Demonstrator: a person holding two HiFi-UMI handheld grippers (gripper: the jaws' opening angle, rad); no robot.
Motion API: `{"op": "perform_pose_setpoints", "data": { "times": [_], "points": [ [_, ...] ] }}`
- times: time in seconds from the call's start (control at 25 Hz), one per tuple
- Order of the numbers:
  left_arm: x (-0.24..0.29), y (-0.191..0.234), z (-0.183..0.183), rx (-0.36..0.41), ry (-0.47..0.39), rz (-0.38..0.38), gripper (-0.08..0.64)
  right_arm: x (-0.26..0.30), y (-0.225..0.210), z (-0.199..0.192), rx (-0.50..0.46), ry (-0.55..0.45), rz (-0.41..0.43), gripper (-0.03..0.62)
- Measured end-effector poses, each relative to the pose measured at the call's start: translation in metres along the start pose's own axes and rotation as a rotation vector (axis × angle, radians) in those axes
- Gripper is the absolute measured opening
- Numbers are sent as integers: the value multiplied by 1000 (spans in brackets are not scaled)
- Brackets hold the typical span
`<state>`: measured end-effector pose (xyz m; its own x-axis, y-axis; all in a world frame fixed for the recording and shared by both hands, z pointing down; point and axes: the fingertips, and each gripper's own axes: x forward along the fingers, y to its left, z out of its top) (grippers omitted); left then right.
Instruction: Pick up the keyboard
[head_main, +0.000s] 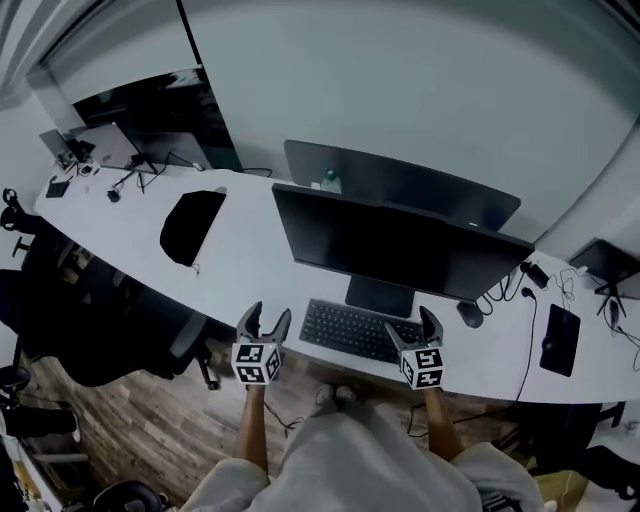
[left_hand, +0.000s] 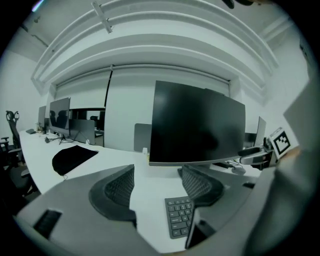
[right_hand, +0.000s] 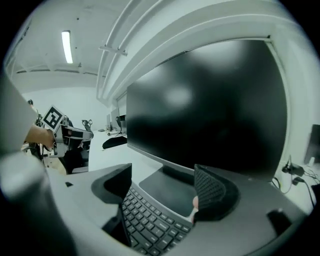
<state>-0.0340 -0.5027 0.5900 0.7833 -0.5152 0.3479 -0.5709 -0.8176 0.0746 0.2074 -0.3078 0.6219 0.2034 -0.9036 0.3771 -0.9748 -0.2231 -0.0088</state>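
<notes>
A dark keyboard (head_main: 357, 331) lies on the white desk (head_main: 250, 265) near its front edge, just in front of the monitor's stand. My left gripper (head_main: 267, 318) hovers at the keyboard's left end, open and empty; in the left gripper view the keyboard (left_hand: 179, 216) shows low between the jaws, toward the right finger (left_hand: 200, 184). My right gripper (head_main: 412, 326) is at the keyboard's right end, also open. In the right gripper view the keyboard (right_hand: 150, 222) runs under and between the spread jaws, with no pad pressing on it.
A large black monitor (head_main: 395, 245) stands right behind the keyboard, on a flat stand base (right_hand: 170, 192). A mouse (head_main: 470, 314) and cables lie to the right. A black cloth (head_main: 192, 225) lies at the left. A dark office chair (head_main: 90, 320) stands left of me.
</notes>
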Motion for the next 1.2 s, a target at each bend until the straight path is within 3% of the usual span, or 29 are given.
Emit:
{"op": "perform_pose_setpoints", "data": {
  "times": [0.52, 0.8, 1.2],
  "points": [
    [61, -31, -23, 67, 97, -263, 279, -64, -34, -42, 98, 66, -299, 376],
    [72, -31, -55, 68, 175, -323, 282, -79, -30, -66, 120, 117, -363, 376],
    [87, -39, -102, 38, 288, -338, 296, -77, -51, -110, 171, 193, -368, 382]
  ]
}}
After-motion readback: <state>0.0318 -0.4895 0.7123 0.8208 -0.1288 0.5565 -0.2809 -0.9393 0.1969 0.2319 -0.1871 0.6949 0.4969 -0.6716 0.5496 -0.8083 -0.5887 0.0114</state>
